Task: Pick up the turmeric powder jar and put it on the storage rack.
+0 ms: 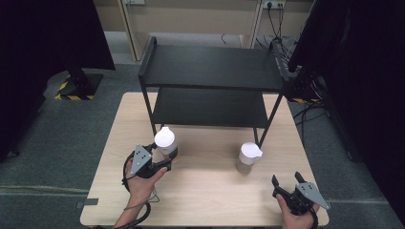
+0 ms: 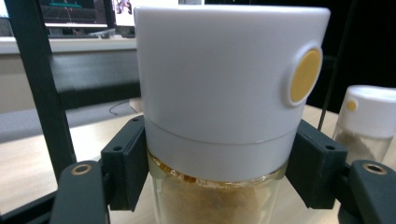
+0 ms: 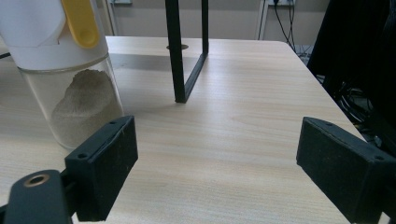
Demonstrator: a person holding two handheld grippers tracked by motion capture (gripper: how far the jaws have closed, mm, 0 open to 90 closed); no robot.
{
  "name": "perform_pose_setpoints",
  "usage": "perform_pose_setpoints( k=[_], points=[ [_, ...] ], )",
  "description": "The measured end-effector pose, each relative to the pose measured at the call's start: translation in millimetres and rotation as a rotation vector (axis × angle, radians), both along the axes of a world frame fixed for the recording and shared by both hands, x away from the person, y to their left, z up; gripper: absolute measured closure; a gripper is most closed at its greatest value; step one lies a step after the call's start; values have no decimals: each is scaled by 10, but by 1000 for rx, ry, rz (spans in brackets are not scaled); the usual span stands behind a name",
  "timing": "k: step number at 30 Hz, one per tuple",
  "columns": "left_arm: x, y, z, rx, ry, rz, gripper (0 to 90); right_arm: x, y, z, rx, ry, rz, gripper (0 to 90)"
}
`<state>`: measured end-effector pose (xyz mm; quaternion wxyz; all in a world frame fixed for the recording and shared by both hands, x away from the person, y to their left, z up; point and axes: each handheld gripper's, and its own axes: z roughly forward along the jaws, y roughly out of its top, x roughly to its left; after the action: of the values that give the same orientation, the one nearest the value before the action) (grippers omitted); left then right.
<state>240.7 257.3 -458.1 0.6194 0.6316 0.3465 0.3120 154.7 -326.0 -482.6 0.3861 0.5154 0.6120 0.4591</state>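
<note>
At a pale wooden table (image 1: 205, 191), a person works two hand-held grippers in front of a black two-tier shelf rack (image 1: 210, 67); the left gripper (image 1: 165, 160) has its jaws clamped on a glass jar with a white cap (image 1: 165, 140), one pad on each side of the glass just under the cap's lower edge. In the left gripper view the jar (image 2: 219, 93) stands upright between the two black pads (image 2: 123, 168), amber-brown powder showing through the glass below the cap and a round yellow button set in the cap's side above the right-hand pad; a leg of the rack (image 2: 39, 88) rises beyond the left-hand pad.

The right gripper (image 1: 288, 180) rests near the table's front right corner, its jaws spread wide with nothing between them; in the right gripper view the bare tabletop (image 3: 233, 135) lies between the pads (image 3: 105, 165). A second white-capped jar (image 1: 249, 156) stands on the table ahead of and to the left of those fingers, well apart from them; seen from the right gripper, this jar (image 3: 60, 70) holds pale grey powder and carries a yellow tab on its cap; it stands just beyond the left-hand pad. The rack's front right leg (image 3: 180, 51) meets the table farther ahead, between the two pads' lines.
</note>
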Motion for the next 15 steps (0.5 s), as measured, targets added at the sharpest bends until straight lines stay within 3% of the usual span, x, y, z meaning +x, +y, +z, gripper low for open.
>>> perform_pose_setpoints(
  k=[15],
  points=[
    [62, -38, 479, -60, -95, 9, 302, -1, -3, -1, 2, 0, 0, 128]
  ],
)
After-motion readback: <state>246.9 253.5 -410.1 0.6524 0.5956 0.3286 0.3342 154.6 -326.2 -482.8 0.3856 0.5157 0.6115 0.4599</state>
